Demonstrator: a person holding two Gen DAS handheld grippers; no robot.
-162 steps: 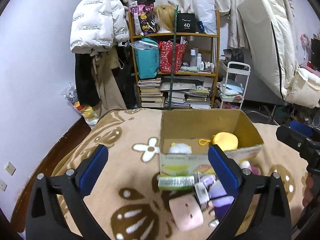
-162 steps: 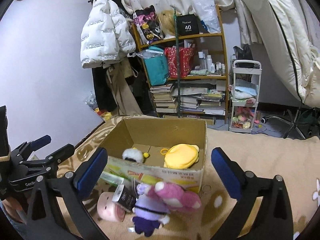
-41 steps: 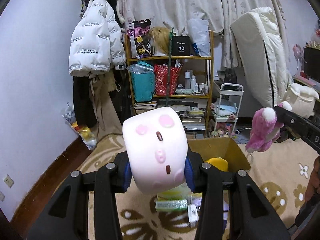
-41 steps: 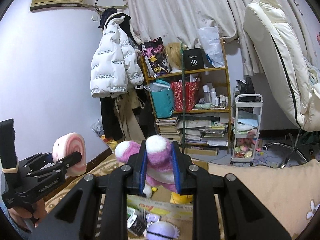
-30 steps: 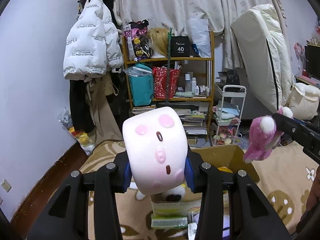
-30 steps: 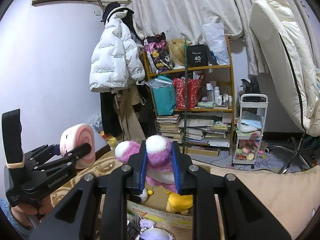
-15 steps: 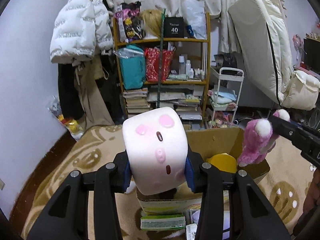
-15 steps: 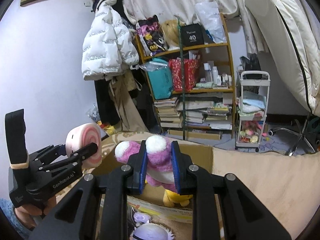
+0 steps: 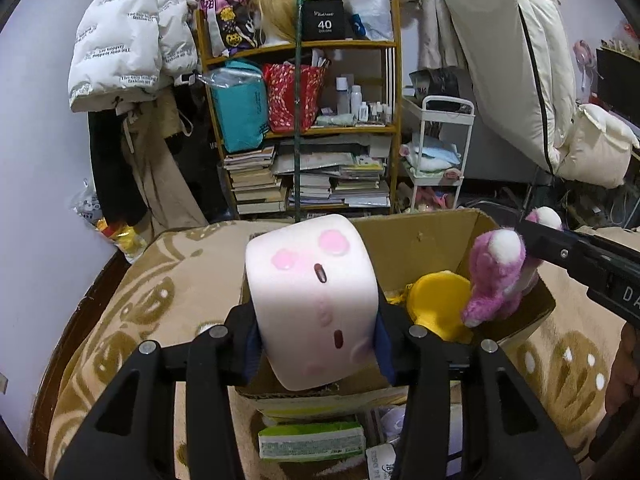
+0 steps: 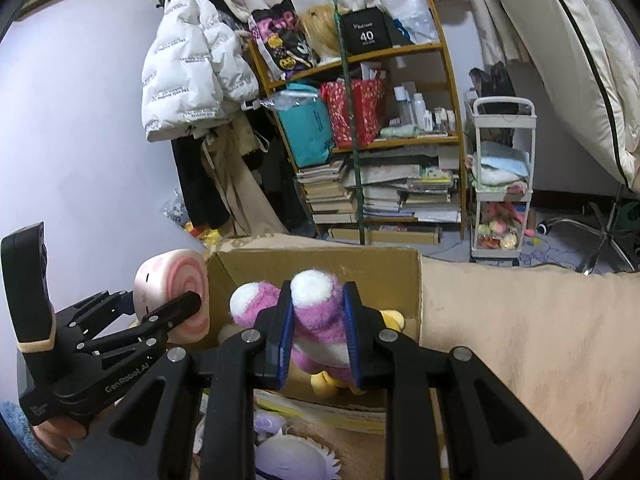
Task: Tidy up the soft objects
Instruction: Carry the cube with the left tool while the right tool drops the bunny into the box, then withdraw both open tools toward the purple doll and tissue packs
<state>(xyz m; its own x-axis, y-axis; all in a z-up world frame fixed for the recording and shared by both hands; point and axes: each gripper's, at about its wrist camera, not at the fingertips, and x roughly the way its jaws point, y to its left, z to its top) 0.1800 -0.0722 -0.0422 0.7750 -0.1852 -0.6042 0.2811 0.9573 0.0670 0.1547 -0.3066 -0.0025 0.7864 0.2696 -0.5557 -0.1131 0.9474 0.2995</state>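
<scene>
Left wrist view: over the cardboard box (image 9: 440, 240), the left gripper (image 9: 316, 340), jaws just easing apart, still pinches the pink cube toy (image 9: 312, 300), while the right gripper (image 10: 316, 336) clamps the pink plush (image 10: 312, 320), both poised for dropping inside.

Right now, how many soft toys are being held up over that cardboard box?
2: a pink cube plush in the left gripper, and a pink-and-white plush in the right gripper. Others lie below.

We see a tan flower-patterned blanket (image 9: 168, 296) carrying an open brown cardboard box (image 9: 424, 240); a green-labelled packet (image 9: 312, 444) lies at the box's six o'clock.
</scene>
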